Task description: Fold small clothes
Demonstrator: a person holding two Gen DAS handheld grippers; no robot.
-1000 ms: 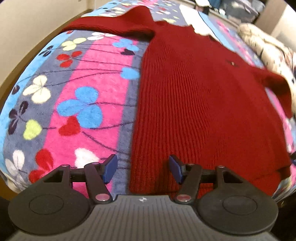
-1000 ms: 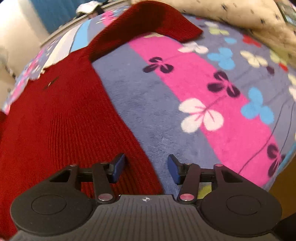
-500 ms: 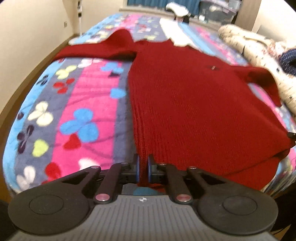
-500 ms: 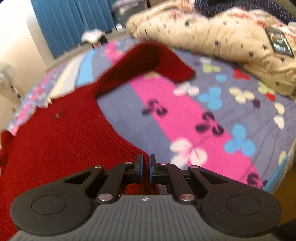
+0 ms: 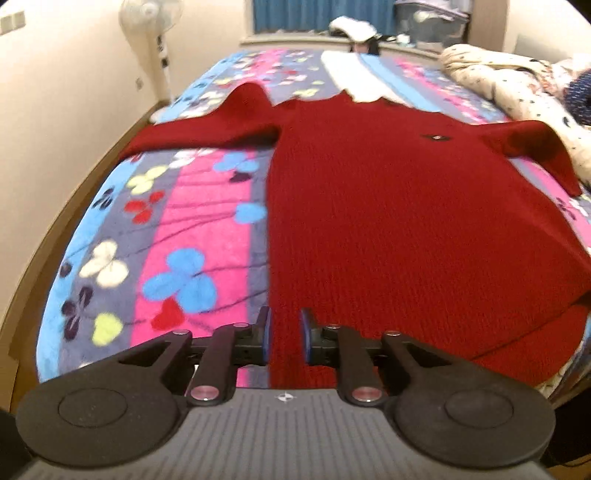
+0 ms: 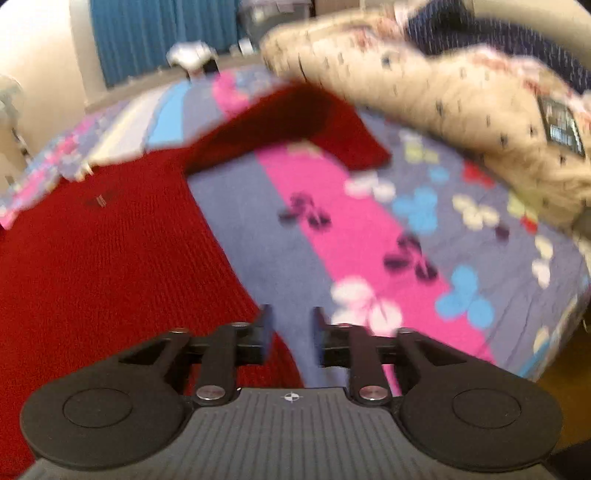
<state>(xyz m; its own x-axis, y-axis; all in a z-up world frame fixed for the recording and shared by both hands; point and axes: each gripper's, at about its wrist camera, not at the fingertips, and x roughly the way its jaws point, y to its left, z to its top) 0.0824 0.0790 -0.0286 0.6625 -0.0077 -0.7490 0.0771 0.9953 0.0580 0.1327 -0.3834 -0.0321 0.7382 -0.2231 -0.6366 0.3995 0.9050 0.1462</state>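
— Red wool was most of it: the sweater (image 5: 388, 229) lay flat on the flowered blanket (image 5: 192, 221), front up, collar toward twelve o'clock, both sleeves thrown out to the sides.

— And the left gripper (image 5: 283, 334)?

— It stood at six o'clock in its own camera, over the sweater's lower left corner. Its jaws were opening, a narrow gap between them; the red knit showed through that gap, but the pads did not press on it.

— The right gripper (image 6: 290, 332)?

— Same story at the other corner, though that picture was blurred. Its jaws were opening too, spread a little wider. The sweater's (image 6: 110, 266) side edge ran down between them from eleven o'clock, red under the left finger, grey-blue blanket (image 6: 351, 229) under the right. Nothing was pinched.

— What else was around?

— A cream quilt (image 6: 461, 110) bunched at one to two o'clock of the right view, just past the right sleeve (image 6: 295, 122). A fan (image 5: 153, 22) stood by the wall at eleven o'clock of the left view, and blue curtains (image 5: 295, 14) hung at twelve.
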